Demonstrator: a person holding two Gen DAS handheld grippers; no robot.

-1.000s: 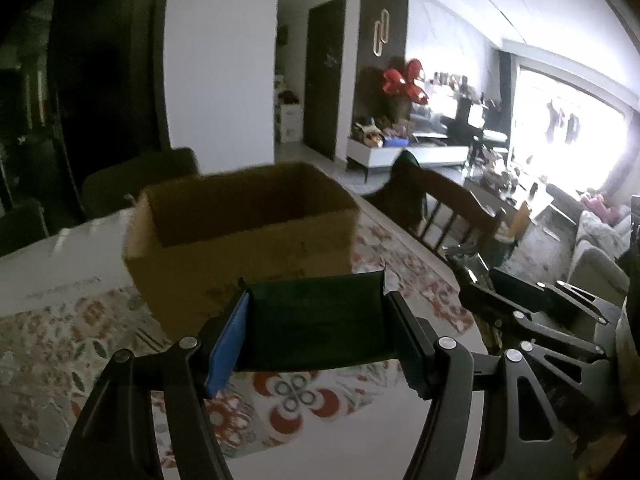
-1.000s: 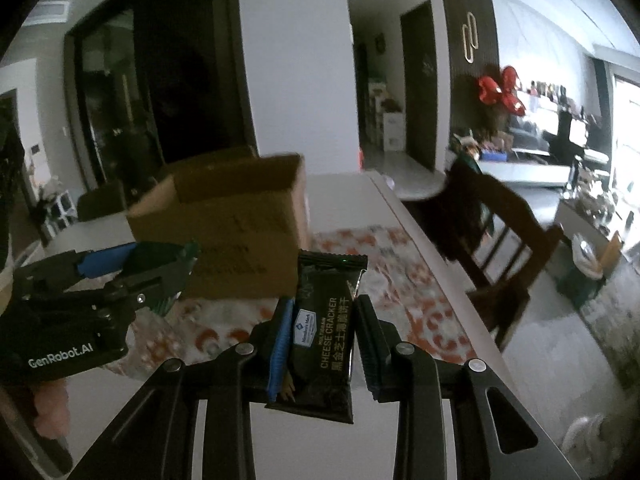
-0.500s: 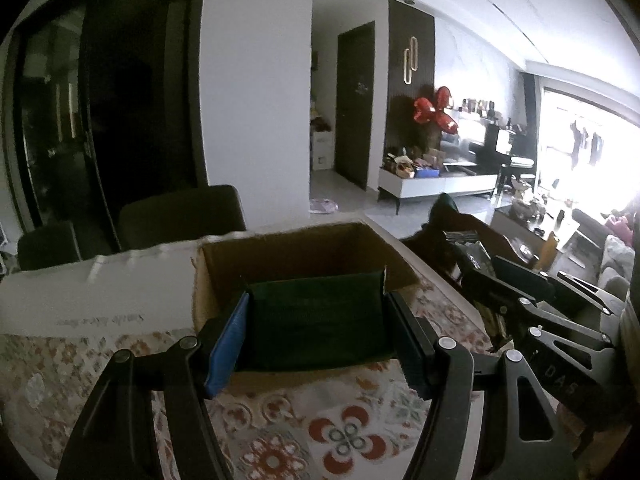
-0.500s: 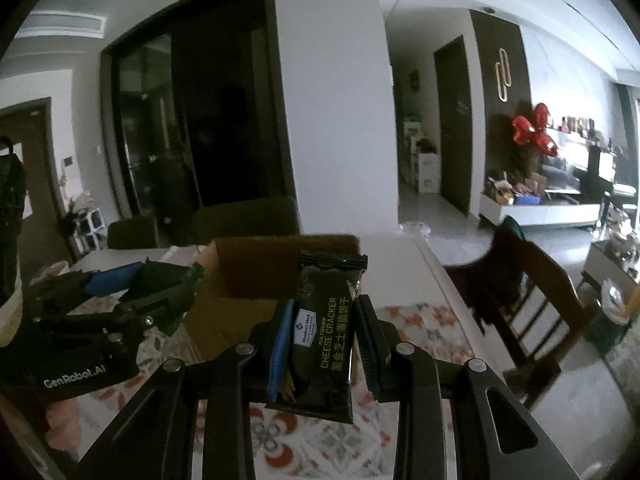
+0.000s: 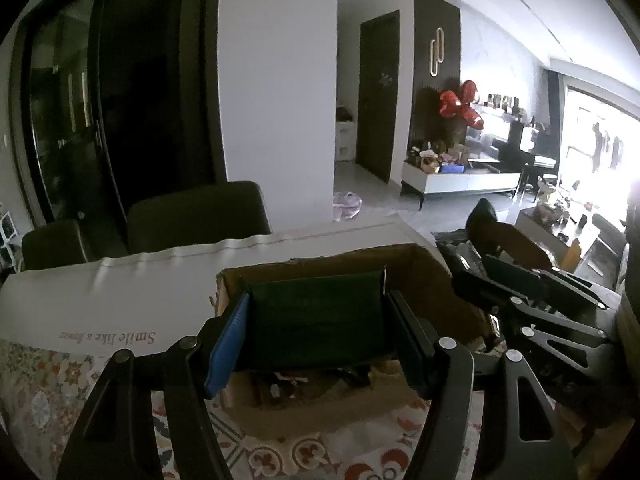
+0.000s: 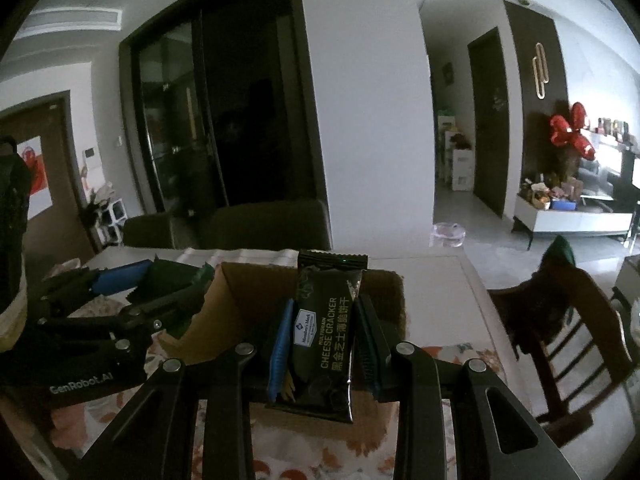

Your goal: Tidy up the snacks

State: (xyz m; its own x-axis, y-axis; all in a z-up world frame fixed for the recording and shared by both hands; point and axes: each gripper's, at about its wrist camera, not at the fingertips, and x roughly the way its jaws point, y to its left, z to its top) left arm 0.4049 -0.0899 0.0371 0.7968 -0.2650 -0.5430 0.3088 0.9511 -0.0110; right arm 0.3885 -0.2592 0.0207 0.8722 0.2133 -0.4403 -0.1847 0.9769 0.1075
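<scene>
Two snack packets are seen, one in each gripper, and one cardboard box (image 5: pixel 432 280) stands open on the desk (image 5: pixel 120 300), which is covered by a patterned cloth. A dark green packet (image 5: pixel 316 316) is clamped crosswise between the pads of the left gripper (image 5: pixel 320 332) and is held over the near rim of the box. A black cheese cracker packet (image 6: pixel 324 336) is gripped upright by the right gripper (image 6: pixel 324 344), its top edge standing above the fingers; it is held in front of the box opening (image 6: pixel 256 292). The two grippers are side by side, the left one (image 6: pixel 120 300) appearing at the box's left edge in the right wrist view. A few dark items lie inside the box; their number cannot be told. Two dark chairs (image 5: pixel 192 216) stand behind the desk.
</scene>
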